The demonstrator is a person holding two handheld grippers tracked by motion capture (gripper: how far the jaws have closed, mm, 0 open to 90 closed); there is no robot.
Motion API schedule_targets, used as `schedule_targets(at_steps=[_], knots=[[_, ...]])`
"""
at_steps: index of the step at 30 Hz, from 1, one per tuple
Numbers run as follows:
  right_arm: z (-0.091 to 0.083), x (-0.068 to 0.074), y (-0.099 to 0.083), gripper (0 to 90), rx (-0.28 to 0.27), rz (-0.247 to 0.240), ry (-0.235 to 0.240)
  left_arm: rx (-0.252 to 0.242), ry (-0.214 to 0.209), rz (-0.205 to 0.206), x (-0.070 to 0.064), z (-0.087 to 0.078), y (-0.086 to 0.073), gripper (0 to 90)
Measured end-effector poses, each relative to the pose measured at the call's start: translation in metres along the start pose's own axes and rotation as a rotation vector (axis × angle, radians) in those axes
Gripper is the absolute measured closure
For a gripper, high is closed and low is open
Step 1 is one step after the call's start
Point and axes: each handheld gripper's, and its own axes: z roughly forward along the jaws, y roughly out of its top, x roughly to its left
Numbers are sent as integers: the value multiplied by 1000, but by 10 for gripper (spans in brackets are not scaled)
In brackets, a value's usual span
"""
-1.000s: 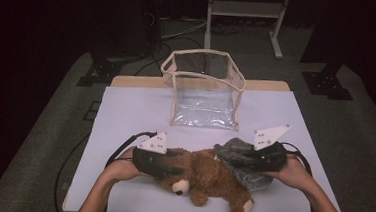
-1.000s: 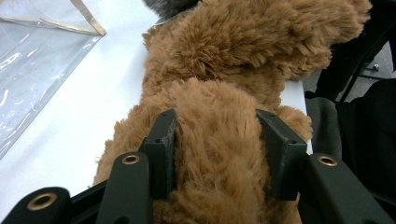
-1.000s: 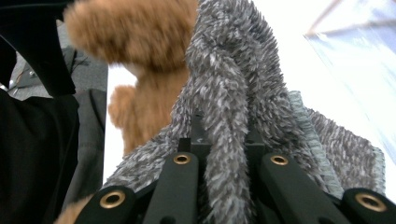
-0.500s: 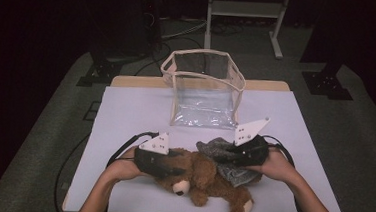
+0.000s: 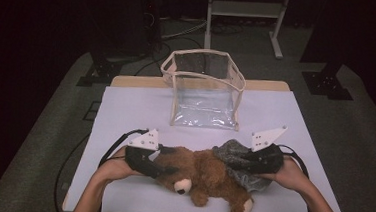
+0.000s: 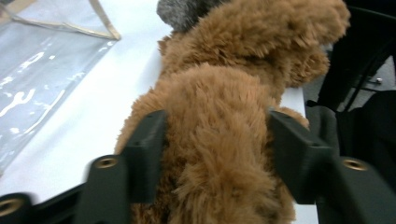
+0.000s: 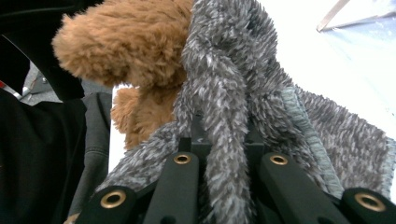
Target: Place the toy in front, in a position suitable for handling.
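Note:
A brown teddy bear lies on its back near the front edge of the white table, head toward the left. A grey fuzzy garment is bunched over its right end. My left gripper clasps the bear's left end; in the left gripper view the jaws press into brown fur from both sides. My right gripper is shut on a fold of the grey garment, with the bear's brown fur just behind it.
A clear plastic bag with a beige rim stands open at the back middle of the table, its wall also in the left gripper view. A shelf frame stands on the dark floor beyond. Cables trail from both grippers.
My right gripper moved left toward the bear with the grey garment, then drew back to the right. The left gripper and the bear stayed nearly still.

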Motion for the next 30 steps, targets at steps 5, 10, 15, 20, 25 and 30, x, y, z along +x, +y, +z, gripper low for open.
schedule_targets(at_steps=[5,10,15,20,25,30], knots=[[-15,-4,13,810,1,-14,-23,0,-6,15,-2,7,-1,512],[-21,-10,48,809,-13,-51,-30,10,-5,34,-4,8,1,518],[6,-11,89,809,16,-106,24,5,-3,37,-4,8,0,517],[52,-1,105,809,121,-157,107,2,5,37,-5,7,-1,512],[58,1,91,810,164,-143,129,-1,25,30,-4,3,-1,462],[53,2,78,811,140,-123,118,10,61,-5,-3,-10,-5,360]])
